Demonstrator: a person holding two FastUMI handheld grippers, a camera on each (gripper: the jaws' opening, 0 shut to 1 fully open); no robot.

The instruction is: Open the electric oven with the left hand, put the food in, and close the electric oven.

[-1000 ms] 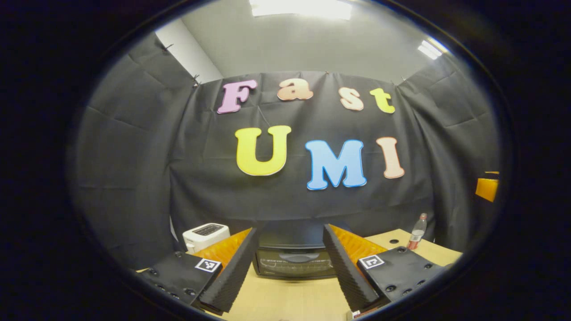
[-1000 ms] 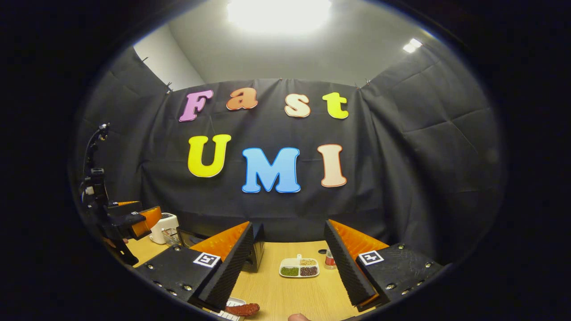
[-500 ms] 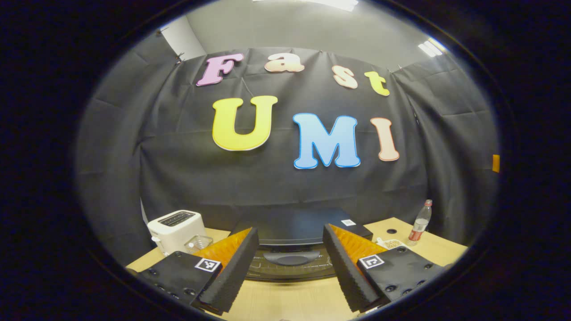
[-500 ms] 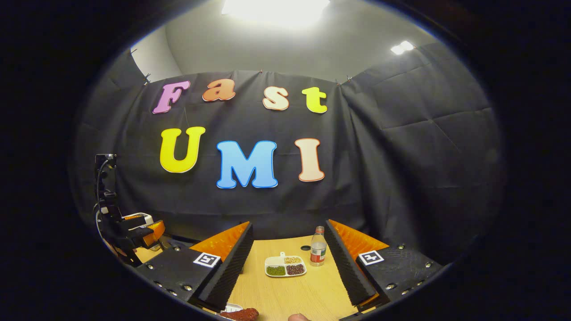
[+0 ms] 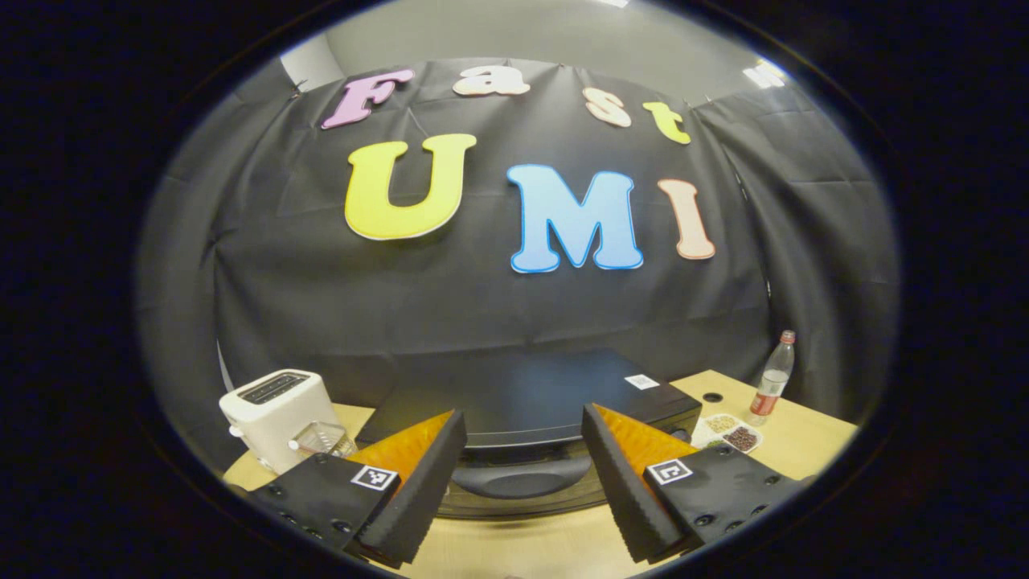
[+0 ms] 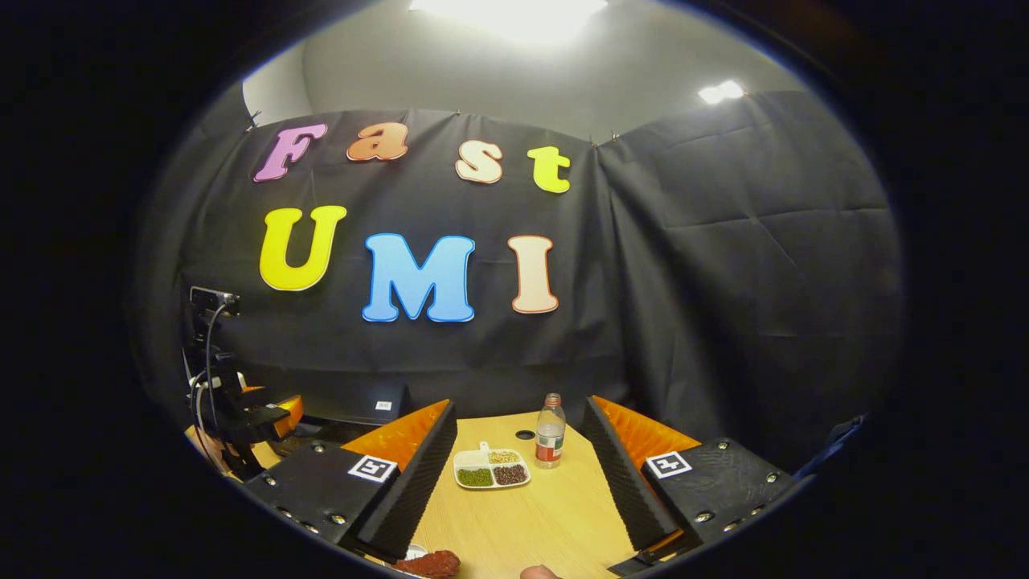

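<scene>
The black electric oven (image 5: 530, 394) stands on the wooden table, straight ahead in the left gripper view. Its door is shut, and the curved door handle (image 5: 518, 482) lies just beyond my left gripper (image 5: 522, 482), which is open with nothing between its fingers. In the right gripper view the oven (image 6: 358, 402) sits at the far left, with the left gripper (image 6: 257, 414) in front of it. The food, a reddish-brown sausage (image 6: 426, 563) on a white tray, lies at the bottom edge below my right gripper (image 6: 514, 490), which is open and empty.
A white toaster (image 5: 273, 414) with a small clear cup (image 5: 321, 438) beside it stands left of the oven. Right of the oven are a divided white dish of beans (image 6: 490, 470) and a plastic bottle (image 6: 550, 430). The wooden table (image 6: 530, 523) carries a small round hole near the bottle.
My left gripper has moved closer to the oven, whose top and handle now loom larger. My right gripper view has swung to the right, so the dish and bottle sit further left.
</scene>
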